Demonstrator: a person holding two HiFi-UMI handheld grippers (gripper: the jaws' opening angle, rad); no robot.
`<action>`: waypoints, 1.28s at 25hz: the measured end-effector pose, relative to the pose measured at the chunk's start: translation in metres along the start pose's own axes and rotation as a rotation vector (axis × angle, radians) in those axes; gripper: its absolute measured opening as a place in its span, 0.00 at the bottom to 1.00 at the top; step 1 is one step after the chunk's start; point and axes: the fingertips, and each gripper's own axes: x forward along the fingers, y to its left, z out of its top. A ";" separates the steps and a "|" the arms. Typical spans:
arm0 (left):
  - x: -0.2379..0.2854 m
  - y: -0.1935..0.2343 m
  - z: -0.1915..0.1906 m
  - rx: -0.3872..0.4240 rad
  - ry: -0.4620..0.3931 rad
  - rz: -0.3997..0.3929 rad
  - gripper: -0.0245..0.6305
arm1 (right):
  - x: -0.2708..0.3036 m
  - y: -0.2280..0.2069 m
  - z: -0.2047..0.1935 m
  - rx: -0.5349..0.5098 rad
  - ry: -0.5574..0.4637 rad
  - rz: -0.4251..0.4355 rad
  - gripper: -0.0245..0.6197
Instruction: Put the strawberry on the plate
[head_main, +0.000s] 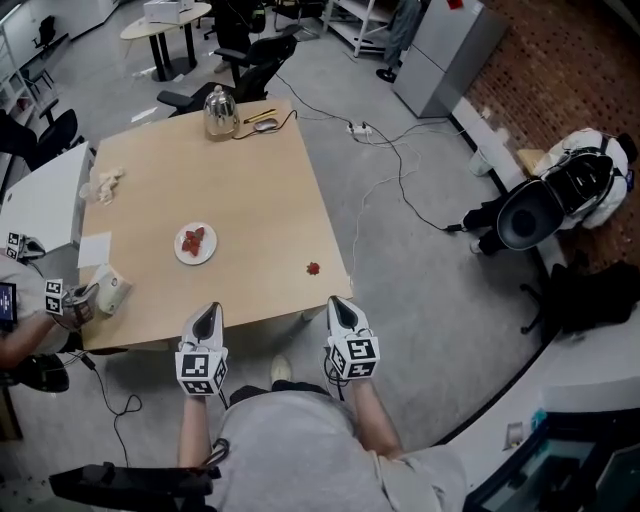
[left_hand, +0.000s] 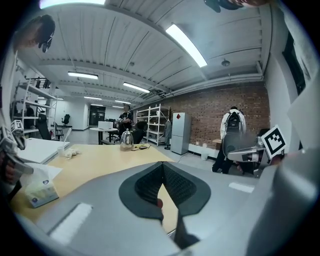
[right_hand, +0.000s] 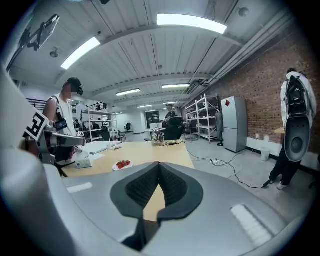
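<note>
A small red strawberry (head_main: 313, 268) lies alone on the wooden table (head_main: 250, 200), near its front right corner. The white plate (head_main: 195, 243) sits left of it with a few strawberries on it; it also shows in the right gripper view as the plate (right_hand: 122, 164), ahead and to the left. My left gripper (head_main: 211, 309) is shut and empty at the table's near edge, straight in front of the plate. My right gripper (head_main: 337, 301) is also shut and empty at the near edge, just right of the loose strawberry. In their own views, the left gripper (left_hand: 162, 165) and the right gripper (right_hand: 159, 164) have their tips together.
A metal kettle (head_main: 220, 112) and a mouse (head_main: 265, 124) stand at the table's far edge. Crumpled paper (head_main: 105, 185), a white sheet (head_main: 95, 250) and a tissue box (head_main: 110, 290) lie on the left side. Another person's gripper (head_main: 62, 300) is at the left. Cables (head_main: 400, 170) run across the floor.
</note>
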 end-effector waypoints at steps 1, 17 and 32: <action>0.003 0.000 0.000 -0.001 0.001 0.003 0.07 | 0.003 -0.003 0.000 -0.001 0.002 0.002 0.05; 0.020 0.001 -0.018 -0.009 0.069 0.043 0.07 | 0.047 -0.025 -0.030 -0.011 0.096 0.029 0.05; 0.078 0.027 -0.024 0.009 0.144 -0.028 0.07 | 0.111 -0.041 -0.061 0.001 0.196 -0.027 0.05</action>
